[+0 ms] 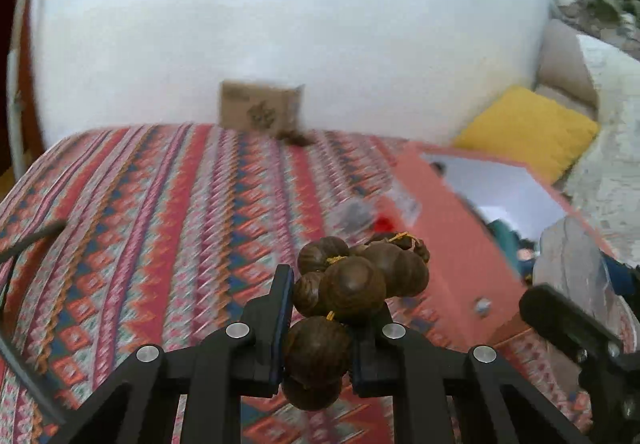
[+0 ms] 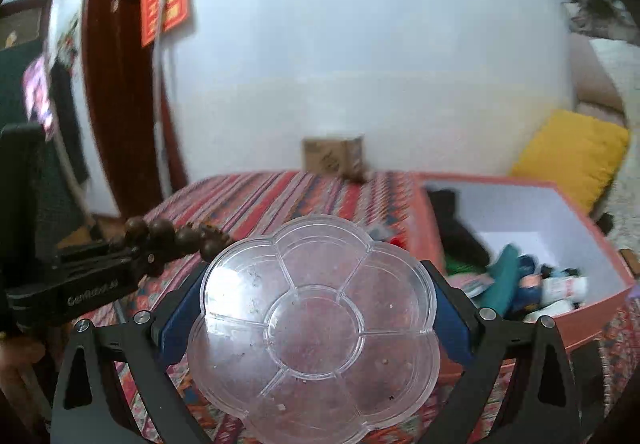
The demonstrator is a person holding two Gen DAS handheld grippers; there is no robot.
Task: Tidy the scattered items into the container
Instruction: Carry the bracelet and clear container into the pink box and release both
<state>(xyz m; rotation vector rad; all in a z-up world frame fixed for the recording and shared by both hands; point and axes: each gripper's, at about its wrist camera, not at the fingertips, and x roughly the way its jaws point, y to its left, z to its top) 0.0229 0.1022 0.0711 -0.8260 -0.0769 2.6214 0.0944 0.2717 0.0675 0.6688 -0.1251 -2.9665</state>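
Your widest free room is the left and middle of the patterned bed cover (image 1: 168, 211): nothing stands there until the far edge, where a small cardboard box (image 1: 260, 109) sits against the wall with a dark tuft just beside it. The near left edge is fouled by a black cable (image 1: 24, 244). To the right, the orange box (image 2: 580, 314) blocks level passage; its near wall rises above the cover, so you can enter only from above. Its far half shows bare white floor, while clothes and small items crowd the near half. A clear packet (image 1: 360, 213) lies on the cover just beside the box's left wall.
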